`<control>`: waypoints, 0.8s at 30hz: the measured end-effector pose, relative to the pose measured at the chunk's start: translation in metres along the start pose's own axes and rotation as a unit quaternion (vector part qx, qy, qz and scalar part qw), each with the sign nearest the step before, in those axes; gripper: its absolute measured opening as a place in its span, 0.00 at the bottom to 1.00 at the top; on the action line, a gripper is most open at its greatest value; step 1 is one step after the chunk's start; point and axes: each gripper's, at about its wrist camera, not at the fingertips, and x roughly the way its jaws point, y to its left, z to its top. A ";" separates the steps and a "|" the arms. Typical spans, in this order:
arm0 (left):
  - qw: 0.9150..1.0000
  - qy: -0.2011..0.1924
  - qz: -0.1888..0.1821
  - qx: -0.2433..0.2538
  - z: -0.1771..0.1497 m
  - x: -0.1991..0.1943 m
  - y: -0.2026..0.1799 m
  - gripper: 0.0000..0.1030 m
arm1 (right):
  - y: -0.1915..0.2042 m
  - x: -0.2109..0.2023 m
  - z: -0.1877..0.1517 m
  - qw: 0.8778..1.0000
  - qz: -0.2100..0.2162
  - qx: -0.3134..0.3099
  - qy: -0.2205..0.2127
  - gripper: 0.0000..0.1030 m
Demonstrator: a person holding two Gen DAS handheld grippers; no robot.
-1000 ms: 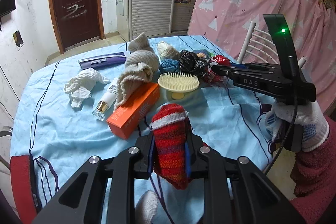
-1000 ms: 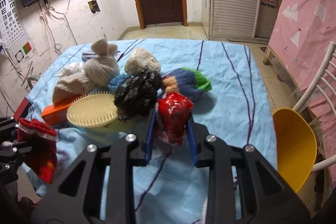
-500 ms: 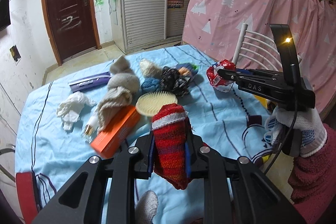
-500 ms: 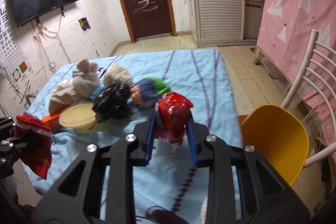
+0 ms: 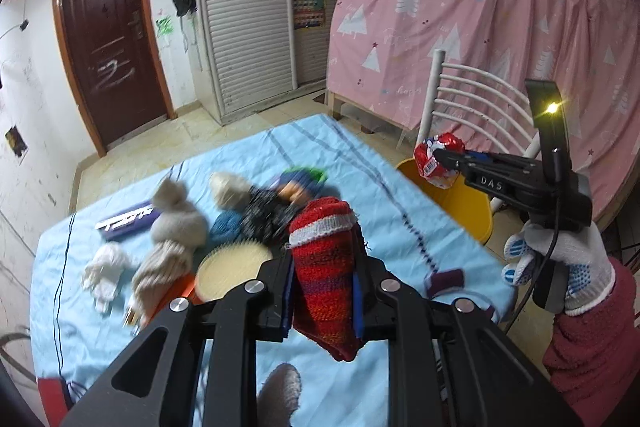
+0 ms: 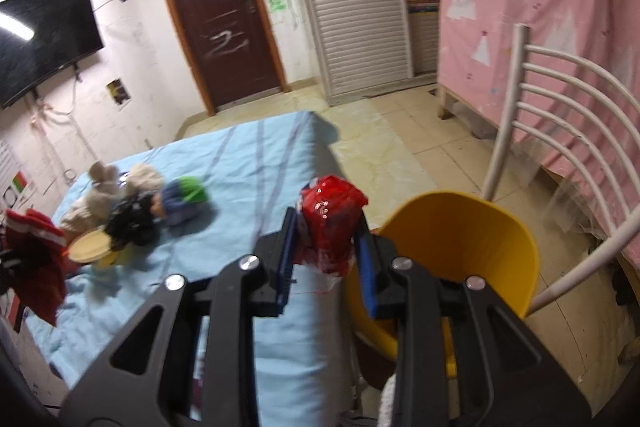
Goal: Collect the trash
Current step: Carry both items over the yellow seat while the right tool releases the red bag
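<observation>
Red crinkled foil wrapper (image 6: 330, 223) is clamped in the right gripper (image 6: 326, 263) just beside the yellow plastic bin (image 6: 460, 239), and a red knitted sock (image 5: 326, 271) in the left gripper (image 5: 322, 291); premature release risks the wrapper missing the bin's rim.

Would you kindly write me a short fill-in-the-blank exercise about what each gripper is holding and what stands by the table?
1. The left gripper is shut on a knitted ____ sock.
2. The right gripper is shut on a shiny red ____.
3. The bin standing beside the table is ____ in colour.
4. The table is covered with a light ____ cloth.

Missing words: red; wrapper; yellow; blue
</observation>
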 end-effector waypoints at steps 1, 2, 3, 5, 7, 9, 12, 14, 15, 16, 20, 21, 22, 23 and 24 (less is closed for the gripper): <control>1.000 -0.002 -0.001 0.003 0.004 0.001 -0.004 0.12 | -0.005 0.001 0.000 1.000 -0.004 0.004 -0.001 0.26; 1.000 -0.004 -0.004 0.005 0.008 0.003 -0.009 0.12 | -0.011 0.001 0.000 1.000 -0.008 0.008 -0.001 0.26; 1.000 -0.005 -0.009 0.007 0.012 0.004 -0.014 0.12 | -0.015 0.002 -0.001 1.000 -0.012 0.013 -0.002 0.26; 1.000 -0.010 -0.016 0.012 0.022 0.009 -0.025 0.12 | -0.026 0.004 -0.002 1.000 -0.019 0.022 -0.003 0.26; 1.000 -0.012 -0.021 0.016 0.030 0.013 -0.035 0.12 | -0.035 0.007 -0.005 0.999 -0.025 0.030 -0.003 0.26; 0.999 -0.012 -0.023 0.018 0.036 0.019 -0.044 0.12 | -0.042 0.010 -0.007 0.999 -0.027 0.036 -0.001 0.26; 0.999 -0.010 -0.025 0.016 0.045 0.030 -0.056 0.12 | -0.053 0.017 -0.008 0.998 -0.035 0.043 0.002 0.26; 0.999 -0.005 -0.029 0.013 0.052 0.039 -0.061 0.12 | -0.060 0.020 -0.009 0.998 -0.039 0.048 0.003 0.26; 0.999 -0.004 -0.030 0.011 0.054 0.042 -0.064 0.12 | -0.063 0.022 -0.009 0.998 -0.042 0.050 0.003 0.26; 0.999 -0.001 -0.031 0.010 0.058 0.046 -0.067 0.12 | -0.067 0.022 -0.010 0.998 -0.044 0.051 0.002 0.26; 0.999 0.002 -0.039 0.003 0.069 0.062 -0.077 0.12 | -0.076 0.028 -0.011 0.997 -0.051 0.058 0.001 0.26; 0.999 0.003 -0.041 0.002 0.072 0.065 -0.079 0.12 | -0.079 0.029 -0.011 0.997 -0.053 0.059 0.001 0.26; 0.999 0.003 -0.044 0.001 0.075 0.069 -0.082 0.12 | -0.082 0.032 -0.011 0.997 -0.053 0.061 0.000 0.26; 0.999 0.004 -0.046 0.000 0.077 0.073 -0.084 0.12 | -0.083 0.034 -0.012 0.997 -0.054 0.062 0.001 0.26; 0.999 0.004 -0.048 -0.001 0.079 0.077 -0.087 0.12 | -0.085 0.036 -0.013 0.996 -0.056 0.063 0.001 0.27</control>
